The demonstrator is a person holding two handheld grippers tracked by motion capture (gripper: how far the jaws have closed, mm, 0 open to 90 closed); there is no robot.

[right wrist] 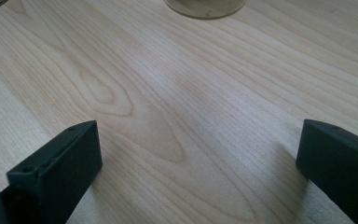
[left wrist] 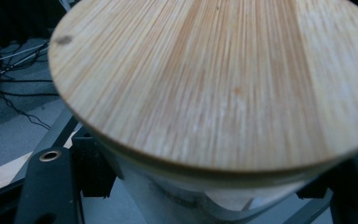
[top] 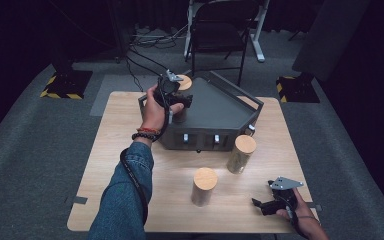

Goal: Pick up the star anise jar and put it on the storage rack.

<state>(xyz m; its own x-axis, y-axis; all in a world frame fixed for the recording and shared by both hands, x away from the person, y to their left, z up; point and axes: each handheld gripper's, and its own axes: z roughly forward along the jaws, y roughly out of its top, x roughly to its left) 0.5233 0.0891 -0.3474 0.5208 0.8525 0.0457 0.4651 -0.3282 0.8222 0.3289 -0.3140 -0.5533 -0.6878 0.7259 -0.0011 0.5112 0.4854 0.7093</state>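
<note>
Our left gripper is clamped around a bamboo-lidded jar at the left rear corner of the dark grey metal tray; in the left gripper view its jaws sit on either side of the jar's pale body, under the round lid, whose grain runs away from the camera. We hold that jar upright, long axis vertical, lid up. Our right gripper rests low at the table's near right corner, jaws spread wide with bare wood between them, gripping nothing. Two more lidded jars stand upright on the light wooden table: one just in front of the tray's right end, one nearer us at the middle, the two near but apart. The tray's front wall carries small pale clips. Grey carpet surrounds the table; beyond it we see a black folding chair, loose cables, and two stand bases edged in yellow-black hazard stripes. We can read no writing or labels anywhere.
</note>
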